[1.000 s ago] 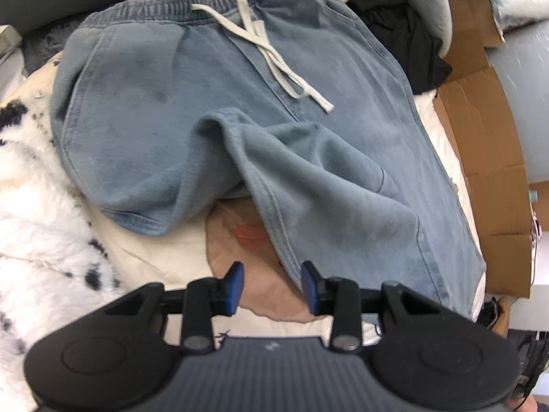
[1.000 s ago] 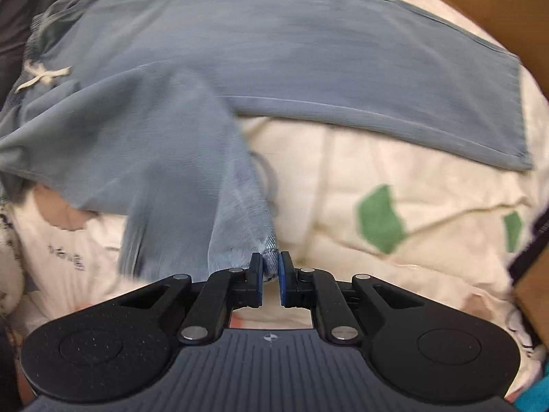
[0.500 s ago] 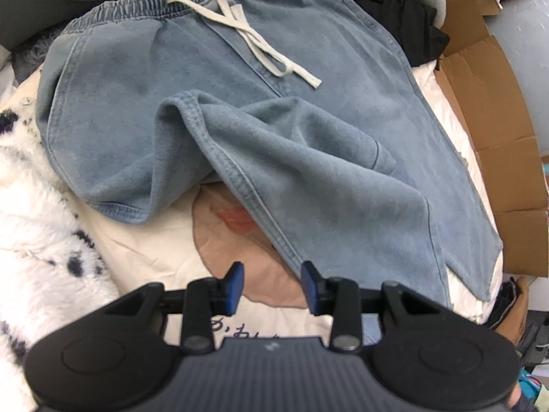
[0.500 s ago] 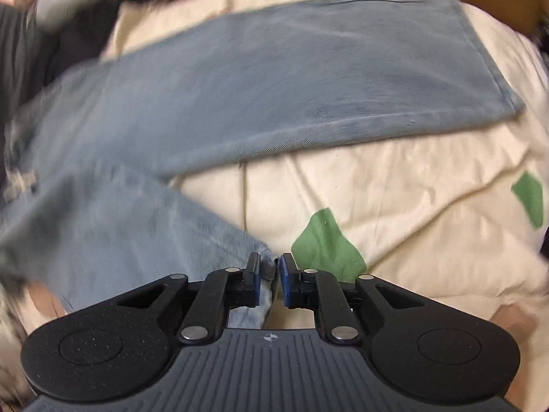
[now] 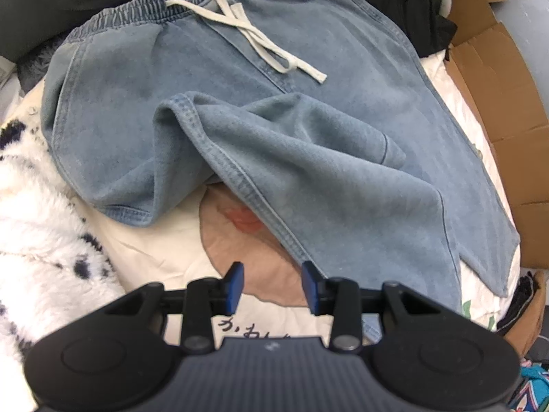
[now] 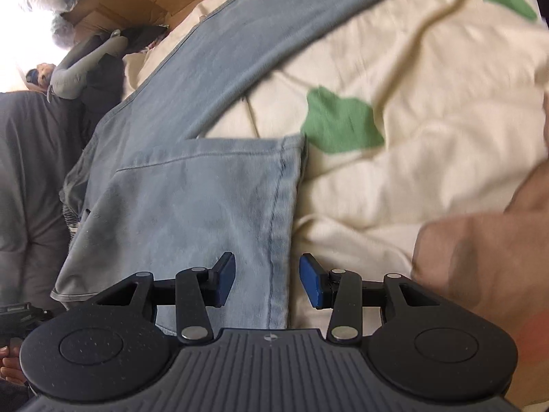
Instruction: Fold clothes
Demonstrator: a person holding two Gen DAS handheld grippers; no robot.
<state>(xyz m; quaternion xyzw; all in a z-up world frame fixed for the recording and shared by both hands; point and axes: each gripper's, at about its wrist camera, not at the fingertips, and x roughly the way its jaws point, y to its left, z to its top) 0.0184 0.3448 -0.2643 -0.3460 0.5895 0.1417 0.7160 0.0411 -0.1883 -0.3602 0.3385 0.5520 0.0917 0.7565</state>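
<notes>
Seen from the left wrist, pale blue denim trousers (image 5: 308, 110) lie across a cream printed bedspread (image 5: 154, 250), elastic waistband away from the camera with a white drawstring (image 5: 254, 37) trailing down the front; one leg is doubled up over the other in a rumpled heap, its stitched seam arching above a pink patch of the bedspread. The left gripper (image 5: 272, 286) hangs over that patch with its jaws partly apart and nothing between them, just short of the seam. The loose, humped fold looks liable to slide or set in a crease unless flattened, and the drawstring could get trapped inside. The far hem of the under leg runs toward cardboard (image 5: 497, 110) and dark clothing (image 5: 405, 24) and is partly lost at the edge; a white fluffy throw (image 5: 41, 233) crowds the left. From the right wrist, blurred with motion, the right gripper (image 6: 267, 281) sits over the hem end of a trouser leg (image 6: 192, 213), jaws opening, the cloth lying beneath them rather than pinched. Let go like this, the hem may land askew of the other leg (image 6: 247, 51) stretching diagonally above. A pink blur at right is probably the bedspread's print. Where the two legs meet is hidden.
</notes>
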